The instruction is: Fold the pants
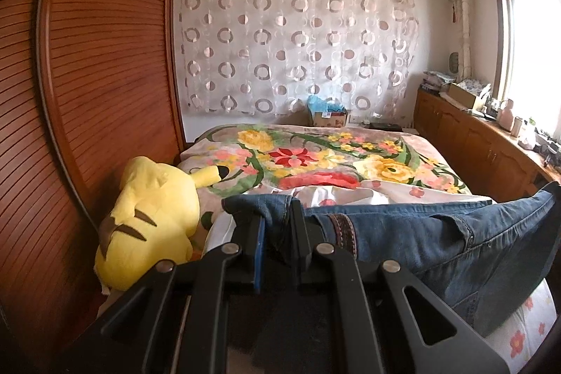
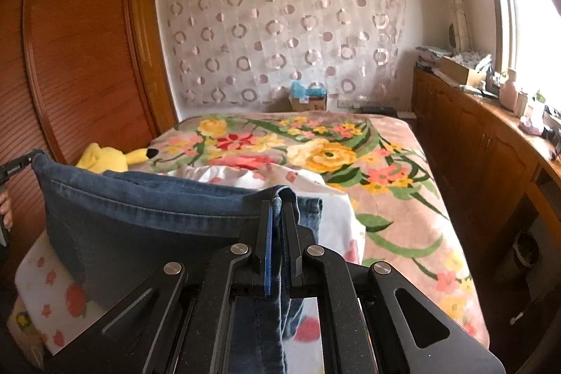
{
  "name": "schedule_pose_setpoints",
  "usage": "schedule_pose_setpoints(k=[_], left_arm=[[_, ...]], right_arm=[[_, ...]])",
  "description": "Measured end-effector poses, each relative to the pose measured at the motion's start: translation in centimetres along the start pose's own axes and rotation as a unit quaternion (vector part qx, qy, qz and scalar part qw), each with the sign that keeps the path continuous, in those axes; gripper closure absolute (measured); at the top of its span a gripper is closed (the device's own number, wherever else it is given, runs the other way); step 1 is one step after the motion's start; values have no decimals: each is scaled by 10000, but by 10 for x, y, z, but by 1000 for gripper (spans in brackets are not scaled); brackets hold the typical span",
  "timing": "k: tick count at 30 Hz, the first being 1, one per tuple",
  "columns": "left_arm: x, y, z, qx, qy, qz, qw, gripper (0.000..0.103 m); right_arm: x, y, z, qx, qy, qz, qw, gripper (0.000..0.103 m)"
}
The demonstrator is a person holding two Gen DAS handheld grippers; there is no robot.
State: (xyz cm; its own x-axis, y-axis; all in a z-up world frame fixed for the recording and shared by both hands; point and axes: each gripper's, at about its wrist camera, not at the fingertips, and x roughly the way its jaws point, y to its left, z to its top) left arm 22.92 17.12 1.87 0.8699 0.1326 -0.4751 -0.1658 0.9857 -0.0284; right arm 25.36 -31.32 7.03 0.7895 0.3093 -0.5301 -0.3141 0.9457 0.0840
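Two grips on one garment. Left gripper pinched down on a bunched edge of the blue denim jeans, jaws nearly closed with cloth between; stitched brown belt patch just beside the pinch, so probably the waistband. Right gripper likewise closed to a narrow gap on a denim fold, cloth hanging down between the fingers toward the camera.

Jeans held up in the air between both grippers, stretched as a sagging band above the near end of the bed, over the white sheet with small pink flowers. Lower part draping down; whether it touches the sheet cannot be told. Floral plush blanket in pink, yellow and green spread further up the bed; yellow plush toy with black-tipped ear lying at the left edge, near the left gripper.

Judgement: lift-and-spread step, before or between folds; no finished fold visible.

Next move likely calls for: keeping both pinches firm, lowering the garment flat onto the sheet, then bringing one held edge across to the other. Risk: toy close by may catch the denim.
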Motion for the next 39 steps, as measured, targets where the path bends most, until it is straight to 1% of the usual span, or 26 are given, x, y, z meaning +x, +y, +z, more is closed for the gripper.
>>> schedule_pose_setpoints(k=[6,12,17,19,22,24,25,26,27,28,32,34,36,38,39], left_arm=[[39,-7,19,115,77,52,9999,94],[80,-13,33,214,180,84,9996,94],[113,-13,32,227,408,113,9988,92],[124,-11,24,213,565,153,9981,91],[132,-12,16,252,777,75,9966,88],[134,-13,10,331,933,27,9951,84],[134,-13,6,379,1043,-32,9938,82],[132,-13,3,425,1068,-67,9934,80],[131,-14,3,455,1066,-61,9932,74],[128,-14,2,490,1072,-55,9930,68],[117,-11,3,540,1149,-242,9916,59],[109,-9,0,515,1174,-404,9909,51],[100,-7,-3,469,1204,-563,9900,49],[92,-5,-8,418,1170,-616,9903,49],[86,-5,-12,395,1147,-624,9906,49]], right_arm=[[32,-9,19,-49,18,-79,10000,101],[75,-16,35,-106,137,-253,9995,101],[109,-18,36,-207,316,-446,9983,101],[125,-19,31,-222,476,-488,9974,101],[142,-19,24,-176,702,-502,9961,101],[146,-16,17,-182,795,-513,9954,97],[146,-15,16,-193,815,-569,9949,84],[145,-13,14,-195,833,-586,9946,70],[144,-12,13,-182,827,-568,9948,67],[141,-11,12,-171,821,-544,9950,65],[129,-2,7,-256,896,-471,9945,62],[117,5,1,-340,931,-450,9941,62],[105,9,-7,-373,979,-379,9938,59],[97,12,-15,-363,1037,-346,9933,50],[91,13,-20,-343,1072,-325,9931,49]])
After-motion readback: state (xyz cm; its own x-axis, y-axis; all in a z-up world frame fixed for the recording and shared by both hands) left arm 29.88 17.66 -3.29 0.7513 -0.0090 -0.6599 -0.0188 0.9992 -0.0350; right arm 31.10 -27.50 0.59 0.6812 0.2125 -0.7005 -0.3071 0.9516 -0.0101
